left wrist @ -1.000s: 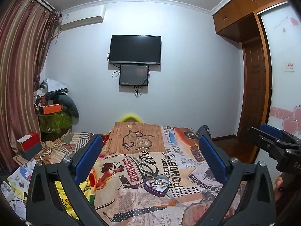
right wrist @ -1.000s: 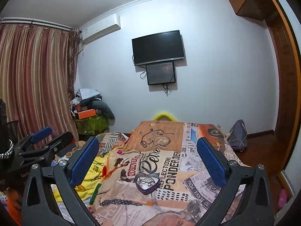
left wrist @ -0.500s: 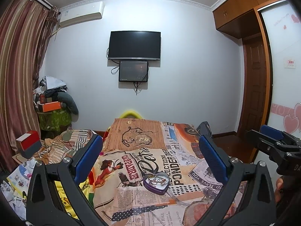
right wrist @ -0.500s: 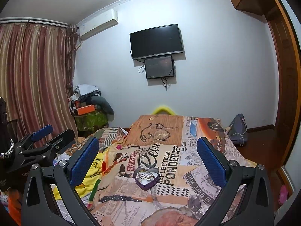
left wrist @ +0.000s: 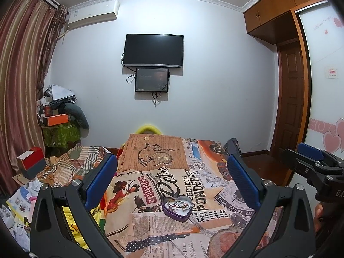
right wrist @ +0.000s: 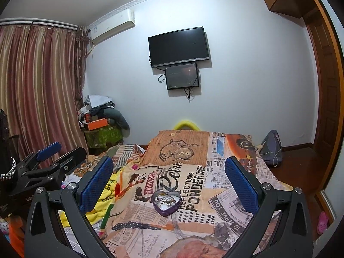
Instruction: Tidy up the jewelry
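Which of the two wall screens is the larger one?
The upper screen, black and wide; the smaller screen hangs directly below it, with cables dangling.

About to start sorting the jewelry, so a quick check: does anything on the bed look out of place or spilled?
Nothing looks spilled. The heart tin sits flat on the bedspread with its jewelry in a tangle inside. Both grippers, left and right, are open and hold nothing.

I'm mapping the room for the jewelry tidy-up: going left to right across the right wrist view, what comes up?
Left claw → orange box → heart-shaped tin of jewelry on the bedspread → dark bag on the floor → wooden door.
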`<state>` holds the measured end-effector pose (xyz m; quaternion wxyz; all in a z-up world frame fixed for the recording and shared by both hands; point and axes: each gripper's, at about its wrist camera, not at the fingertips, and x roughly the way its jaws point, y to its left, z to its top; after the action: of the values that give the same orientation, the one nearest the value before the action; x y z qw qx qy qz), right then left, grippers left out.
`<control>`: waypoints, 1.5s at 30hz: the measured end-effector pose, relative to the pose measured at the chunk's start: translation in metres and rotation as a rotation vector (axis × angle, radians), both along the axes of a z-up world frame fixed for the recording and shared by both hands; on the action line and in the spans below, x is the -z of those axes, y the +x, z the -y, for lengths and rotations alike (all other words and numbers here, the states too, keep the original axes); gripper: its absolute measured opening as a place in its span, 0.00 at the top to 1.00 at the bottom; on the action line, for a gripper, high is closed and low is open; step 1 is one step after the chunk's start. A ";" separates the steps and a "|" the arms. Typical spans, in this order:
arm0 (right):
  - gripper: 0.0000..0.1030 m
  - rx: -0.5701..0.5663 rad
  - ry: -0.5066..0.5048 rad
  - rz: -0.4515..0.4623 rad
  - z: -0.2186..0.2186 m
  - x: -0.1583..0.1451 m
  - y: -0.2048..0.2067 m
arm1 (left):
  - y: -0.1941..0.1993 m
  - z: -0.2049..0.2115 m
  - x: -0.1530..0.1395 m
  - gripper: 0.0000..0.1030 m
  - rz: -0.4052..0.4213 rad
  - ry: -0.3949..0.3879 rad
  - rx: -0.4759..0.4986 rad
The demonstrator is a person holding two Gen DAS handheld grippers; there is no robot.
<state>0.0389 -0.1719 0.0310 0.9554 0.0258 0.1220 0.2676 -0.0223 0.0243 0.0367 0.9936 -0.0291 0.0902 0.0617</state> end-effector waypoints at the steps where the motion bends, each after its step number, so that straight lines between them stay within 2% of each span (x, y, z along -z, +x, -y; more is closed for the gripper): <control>1: 0.00 -0.001 0.001 0.000 0.000 0.001 0.000 | 0.000 0.000 0.000 0.01 0.000 -0.001 0.000; 20: 0.00 0.012 -0.010 0.011 0.001 -0.001 0.001 | 0.001 -0.001 0.000 0.00 -0.004 -0.010 0.024; 45: 0.00 0.019 -0.009 -0.002 0.005 0.001 0.004 | 0.003 0.003 0.002 0.00 -0.006 0.016 0.057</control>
<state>0.0432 -0.1766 0.0299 0.9579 0.0228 0.1239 0.2582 -0.0191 0.0215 0.0349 0.9949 -0.0183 0.0934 0.0343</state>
